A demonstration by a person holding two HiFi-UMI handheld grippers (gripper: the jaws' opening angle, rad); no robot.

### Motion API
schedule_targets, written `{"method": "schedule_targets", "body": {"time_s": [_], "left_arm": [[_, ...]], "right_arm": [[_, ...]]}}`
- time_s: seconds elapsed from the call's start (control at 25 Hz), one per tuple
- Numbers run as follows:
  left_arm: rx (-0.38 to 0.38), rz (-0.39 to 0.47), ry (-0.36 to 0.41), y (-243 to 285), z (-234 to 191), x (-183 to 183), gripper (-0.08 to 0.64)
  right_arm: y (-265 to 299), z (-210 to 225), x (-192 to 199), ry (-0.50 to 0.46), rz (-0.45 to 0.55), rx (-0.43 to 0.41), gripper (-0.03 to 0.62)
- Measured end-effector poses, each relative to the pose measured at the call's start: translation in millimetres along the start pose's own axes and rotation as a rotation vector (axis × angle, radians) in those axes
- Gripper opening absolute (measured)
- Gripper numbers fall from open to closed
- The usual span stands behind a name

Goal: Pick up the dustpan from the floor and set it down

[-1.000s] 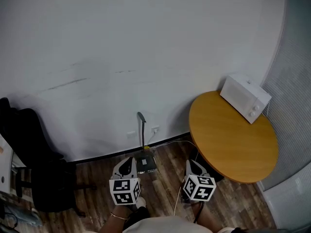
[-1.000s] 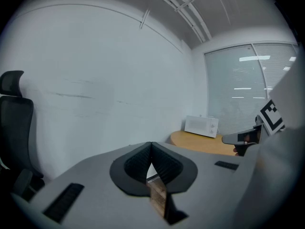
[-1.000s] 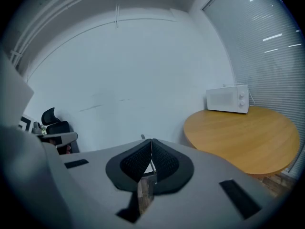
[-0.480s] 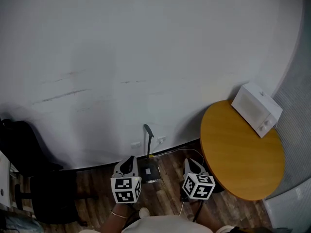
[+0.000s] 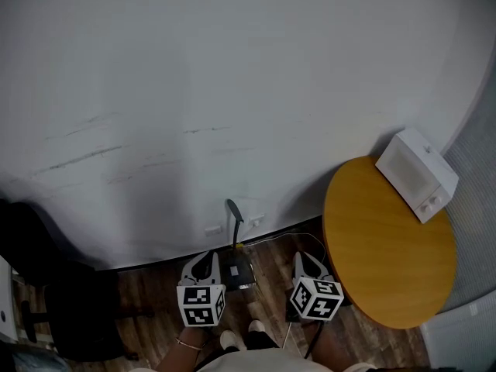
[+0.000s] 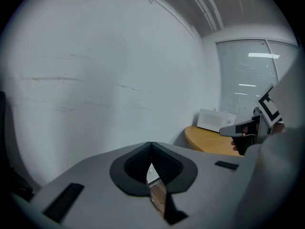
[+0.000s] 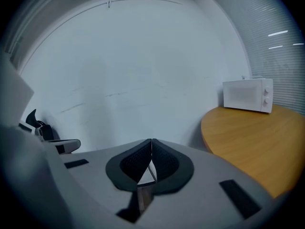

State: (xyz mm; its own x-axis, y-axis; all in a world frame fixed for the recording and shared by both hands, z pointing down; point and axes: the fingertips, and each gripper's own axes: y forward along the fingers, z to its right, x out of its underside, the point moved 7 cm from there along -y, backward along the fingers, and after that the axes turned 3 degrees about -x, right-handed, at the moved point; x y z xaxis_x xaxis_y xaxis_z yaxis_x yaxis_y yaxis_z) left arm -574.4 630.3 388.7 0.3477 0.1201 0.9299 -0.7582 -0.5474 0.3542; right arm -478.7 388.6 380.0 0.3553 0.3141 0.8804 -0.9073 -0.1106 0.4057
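Our left tool (image 5: 203, 263) and right tool (image 5: 308, 263) were closed, empty. The dustpan (image 5: 235, 271) stood on the floor (image 5: 155, 294) by the wall (image 5: 232, 91) between them; arriving closed could likely topple its upright handle (image 5: 232, 217).

Round wooden table (image 5: 385, 263): orange-brown top, stood against the wall's right end. On its far edge sat a white microwave (image 5: 422, 175). Behind and left of the table ran a plain white wall (image 5: 232, 91), faintly scuffed. Beneath the table lay dark wood-plank floor (image 5: 151, 301). Right of it hung slatted blinds (image 7: 279, 37), catching light. Well left of it stood a black chair (image 5: 74, 316).
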Motion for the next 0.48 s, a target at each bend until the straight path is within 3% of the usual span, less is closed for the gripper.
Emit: {"method": "schedule_targets", "body": {"time_s": [0.48], "left_arm": [[0.014, -0.110, 0.026, 46.2, 13.0, 35.2, 0.017]], "right_arm": [[48.0, 20.7, 34.3, 0.009, -0.105, -0.008, 0.032]]}}
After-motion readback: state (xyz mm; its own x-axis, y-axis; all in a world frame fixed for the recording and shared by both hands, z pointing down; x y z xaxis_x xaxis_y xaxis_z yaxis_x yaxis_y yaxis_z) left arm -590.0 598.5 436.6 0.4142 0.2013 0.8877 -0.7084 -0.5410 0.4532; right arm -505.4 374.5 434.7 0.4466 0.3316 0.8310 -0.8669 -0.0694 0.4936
